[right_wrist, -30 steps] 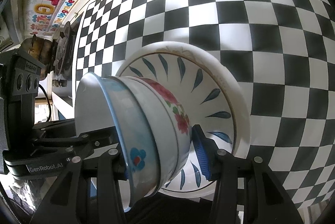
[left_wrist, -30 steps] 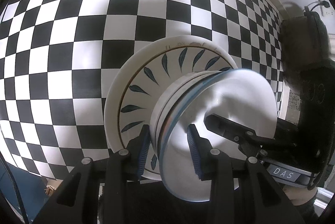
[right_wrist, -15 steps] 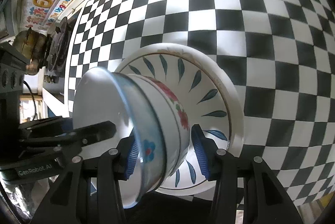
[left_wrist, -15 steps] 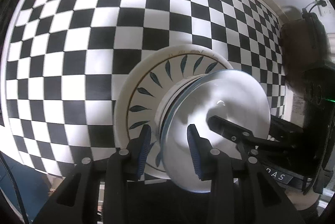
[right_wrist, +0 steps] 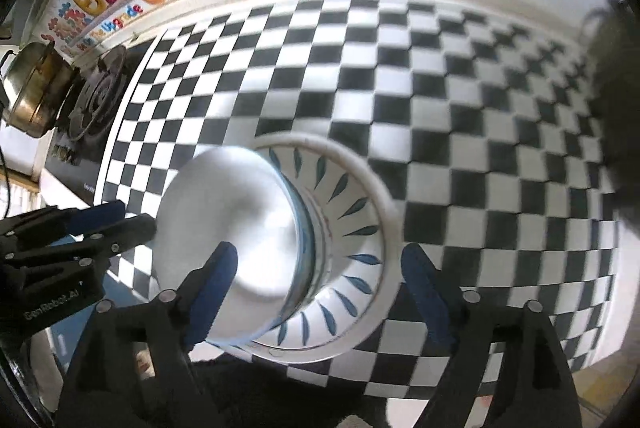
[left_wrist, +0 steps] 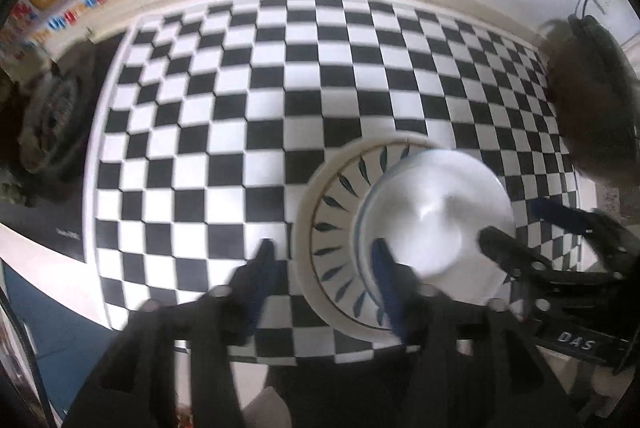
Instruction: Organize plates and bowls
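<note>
A cream plate (left_wrist: 320, 228) (right_wrist: 372, 195) with dark leaf marks lies on the checkered cloth. Nested bowls (left_wrist: 436, 211) (right_wrist: 248, 224), white inside with a bluish rim, stand on it. Above the plate's left side, my left gripper (left_wrist: 322, 268) has its jaws opening; one finger is over the cloth, the other over the bowl rim, and neither pad presses. My right gripper (right_wrist: 320, 284) hangs above the bowls and plate, its jaws opening wide and touching nothing. Each gripper also shows in the other's view: the right gripper (left_wrist: 516, 260), the left gripper (right_wrist: 100, 224).
A black-and-white checkered cloth (left_wrist: 248, 115) (right_wrist: 480, 131) covers the counter. A gas burner (left_wrist: 52, 119) (right_wrist: 96, 95) and a metal pot (right_wrist: 32, 95) sit at the left. A dark rounded object (left_wrist: 588, 99) stands at the right. The wall carries a colourful sticker (right_wrist: 100, 3).
Both grippers let go of the bowl rims, widened their jaws and rose, tilting up so the wall shows. The bowls stay on the plate.
</note>
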Motion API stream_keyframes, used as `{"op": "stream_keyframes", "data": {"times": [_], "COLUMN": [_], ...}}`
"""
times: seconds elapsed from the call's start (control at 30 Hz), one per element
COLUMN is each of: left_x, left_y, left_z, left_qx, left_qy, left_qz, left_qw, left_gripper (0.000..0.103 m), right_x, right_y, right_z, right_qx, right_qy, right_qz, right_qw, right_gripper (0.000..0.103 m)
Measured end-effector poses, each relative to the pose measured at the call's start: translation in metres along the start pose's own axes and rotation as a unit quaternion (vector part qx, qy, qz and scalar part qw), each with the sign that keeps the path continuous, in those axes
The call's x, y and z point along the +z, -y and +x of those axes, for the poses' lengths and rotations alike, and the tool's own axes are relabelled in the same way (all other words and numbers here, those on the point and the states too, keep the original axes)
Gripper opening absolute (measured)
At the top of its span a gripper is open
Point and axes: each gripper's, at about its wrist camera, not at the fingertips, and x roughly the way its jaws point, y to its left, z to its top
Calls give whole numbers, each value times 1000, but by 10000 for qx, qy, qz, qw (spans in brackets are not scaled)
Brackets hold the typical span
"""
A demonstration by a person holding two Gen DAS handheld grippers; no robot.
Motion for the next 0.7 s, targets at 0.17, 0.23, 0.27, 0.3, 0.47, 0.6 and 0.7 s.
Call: {"op": "stream_keyframes", "data": {"times": [0.17, 0.23, 0.27, 0.3, 0.47, 0.6, 0.7], "left_x": [-5, -7, -7, -8, -14, -20, -27], "left_y": [-2, -4, -3, -3, 1, 7, 13], "left_z": [-24, -33, -37, -40, -58, -79, -97], "left_qx": [181, 159, 131, 106, 143, 274, 424], "left_qy": [610, 842, 933, 998, 1281, 1607, 1873], "left_qz": [147, 149, 145, 148, 47, -33, -62], "left_qw": [9979, 9962, 9954, 9948, 9916, 9866, 9814], "left_gripper": [87, 96, 96, 97, 97, 97, 97], "right_x": [-12, -18, -20, -22, -32, -42, -49], "right_y": [-7, -12, -14, -16, -17, -18, -20], "right_z": [-39, -53, -57, -61, -89, -117, -139], "right_qx": [-638, -871, -921, -932, -958, -976, -1034], "right_qy": [669, 960, 1045, 1113, 1487, 1842, 2074], "right_qz": [-46, -70, -69, -42, 150, 233, 174], "right_qw": [9957, 9915, 9902, 9894, 9841, 9778, 9726], "right_gripper": [102, 103, 103, 103, 103, 103, 103]}}
